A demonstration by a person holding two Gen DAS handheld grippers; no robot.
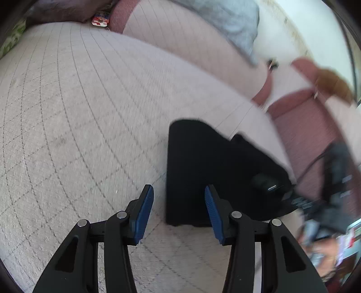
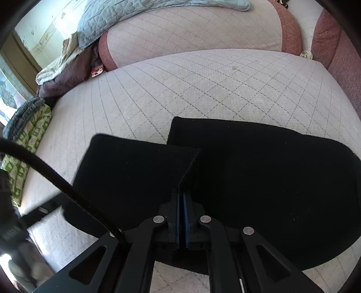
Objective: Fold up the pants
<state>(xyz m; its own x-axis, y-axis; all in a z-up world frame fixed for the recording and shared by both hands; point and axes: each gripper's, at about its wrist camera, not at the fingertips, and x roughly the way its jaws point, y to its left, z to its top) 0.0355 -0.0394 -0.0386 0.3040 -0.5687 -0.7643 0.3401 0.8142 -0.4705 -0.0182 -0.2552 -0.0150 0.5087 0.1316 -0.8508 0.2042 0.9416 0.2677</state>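
Observation:
Black pants (image 2: 259, 180) lie on a pale quilted bed cover (image 2: 180, 90). My right gripper (image 2: 183, 200) is shut on a lifted fold of the pants (image 2: 140, 171), holding that part raised over the rest. In the left wrist view the pants (image 1: 203, 171) lie just ahead and to the right of my left gripper (image 1: 179, 202), which is open and empty above the cover (image 1: 79, 112). The other gripper shows blurred at the far right (image 1: 334, 180).
Pink-edged cushions (image 2: 196, 29) and a blue-grey quilt (image 2: 135, 13) lie at the back. A green-patterned cloth (image 2: 29, 139) lies on the left edge. A black cable (image 2: 56, 178) crosses the right wrist view at the left. A small red and white item (image 1: 100, 20) lies by the cushions.

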